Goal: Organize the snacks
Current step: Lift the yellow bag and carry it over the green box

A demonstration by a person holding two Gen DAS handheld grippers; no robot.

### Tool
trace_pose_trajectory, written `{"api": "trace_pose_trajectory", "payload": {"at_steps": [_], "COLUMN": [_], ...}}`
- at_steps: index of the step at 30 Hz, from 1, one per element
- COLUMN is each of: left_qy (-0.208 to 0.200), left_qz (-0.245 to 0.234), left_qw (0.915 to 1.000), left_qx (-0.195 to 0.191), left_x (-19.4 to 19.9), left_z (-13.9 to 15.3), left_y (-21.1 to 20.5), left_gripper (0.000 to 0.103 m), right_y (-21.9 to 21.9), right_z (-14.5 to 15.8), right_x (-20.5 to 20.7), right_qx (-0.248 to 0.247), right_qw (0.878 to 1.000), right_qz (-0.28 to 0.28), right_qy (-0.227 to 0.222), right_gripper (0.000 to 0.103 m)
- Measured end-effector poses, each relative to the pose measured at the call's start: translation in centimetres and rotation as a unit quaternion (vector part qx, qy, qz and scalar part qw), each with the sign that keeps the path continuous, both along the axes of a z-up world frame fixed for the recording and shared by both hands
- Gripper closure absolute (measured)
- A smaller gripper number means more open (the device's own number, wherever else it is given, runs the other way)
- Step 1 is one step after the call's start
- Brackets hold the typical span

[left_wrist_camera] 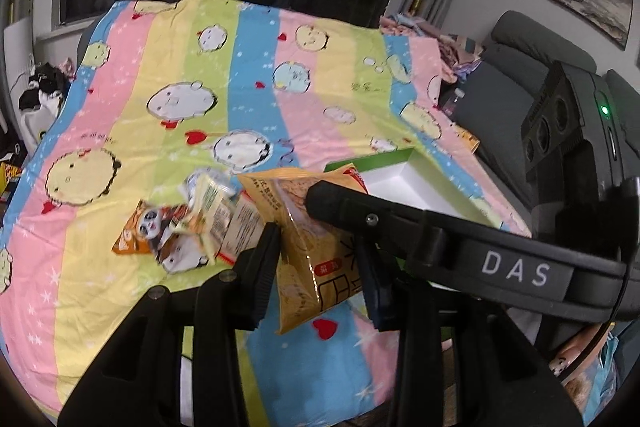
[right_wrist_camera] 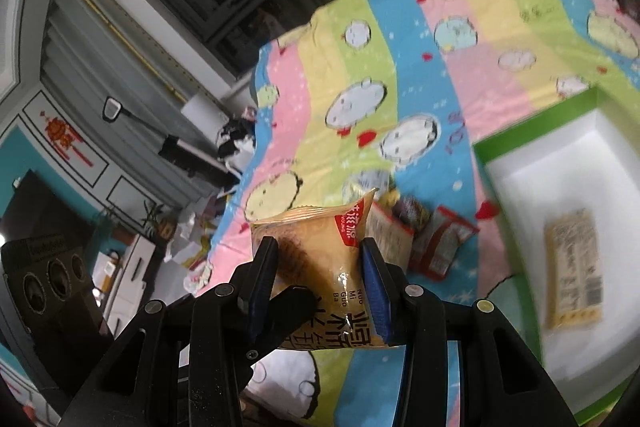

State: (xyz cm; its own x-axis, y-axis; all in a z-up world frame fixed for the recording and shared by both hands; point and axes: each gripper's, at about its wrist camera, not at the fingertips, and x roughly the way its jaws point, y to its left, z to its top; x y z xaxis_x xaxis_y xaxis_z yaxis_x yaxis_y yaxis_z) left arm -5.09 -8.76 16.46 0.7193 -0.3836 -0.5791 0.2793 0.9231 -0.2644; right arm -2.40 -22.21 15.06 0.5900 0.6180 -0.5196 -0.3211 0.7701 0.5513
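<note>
We hold one yellow snack bag (left_wrist_camera: pixel 308 259) with both tools: our left gripper (left_wrist_camera: pixel 320 267) nearly closed on its lower part, our right gripper (right_wrist_camera: pixel 320 287) clamped across it. Loose snacks (left_wrist_camera: pixel 188 227) lie on the striped blanket (left_wrist_camera: pixel 248 87) at ten o'clock; the green-rimmed box (right_wrist_camera: pixel 532 123) at two.

White letters "DAS" stood on the black gripper body (left_wrist_camera: pixel 516 273) at three o'clock in the left view. The yellow snack packet (right_wrist_camera: pixel 320 259) bore "NUO MI GUO BA" beside large Chinese characters.
</note>
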Motion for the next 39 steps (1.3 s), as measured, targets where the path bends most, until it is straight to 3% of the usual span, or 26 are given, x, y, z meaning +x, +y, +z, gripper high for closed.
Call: {"api": "trace_pose_trajectory", "payload": {"at_steps": [3,7,10,17,30,39], "left_qy": [-0.031,-0.044,-0.05,-0.046,-0.029,-0.004], "left_qz": [-0.003,-0.011,-0.017,-0.039,-0.111,-0.145], "left_qw": [0.9995,0.9985,0.9983,0.9981,0.9931,0.9894], "left_qx": [-0.001,-0.031,-0.027,-0.016,-0.02,-0.005], "left_x": [-0.1,0.6,1.0,2.2,4.8,6.6], "left_z": [1.8,3.4,3.9,3.3,2.2,0.8], "left_y": [-0.6,-1.1,-2.4,-5.6,-11.0,-14.6], "left_gripper": [0.067,0.069,0.069,0.068,0.069,0.069], "right_y": [-0.8,-1.2,-1.8,-5.6,-11.2,-15.1], "right_z": [2.1,4.9,5.5,4.2,3.1,1.1], "right_x": [0.3,0.1,-0.3,0.6,1.3,2.3], "right_qx": [-0.004,-0.043,-0.058,-0.019,-0.017,0.007], "right_qw": [1.0,0.997,0.994,0.996,0.99,0.986], "right_qz": [0.003,-0.001,-0.018,-0.041,-0.126,-0.166], "right_qy": [-0.022,-0.066,-0.092,-0.078,-0.062,-0.021], "right_gripper": [0.059,0.059,0.059,0.059,0.059,0.059]}}
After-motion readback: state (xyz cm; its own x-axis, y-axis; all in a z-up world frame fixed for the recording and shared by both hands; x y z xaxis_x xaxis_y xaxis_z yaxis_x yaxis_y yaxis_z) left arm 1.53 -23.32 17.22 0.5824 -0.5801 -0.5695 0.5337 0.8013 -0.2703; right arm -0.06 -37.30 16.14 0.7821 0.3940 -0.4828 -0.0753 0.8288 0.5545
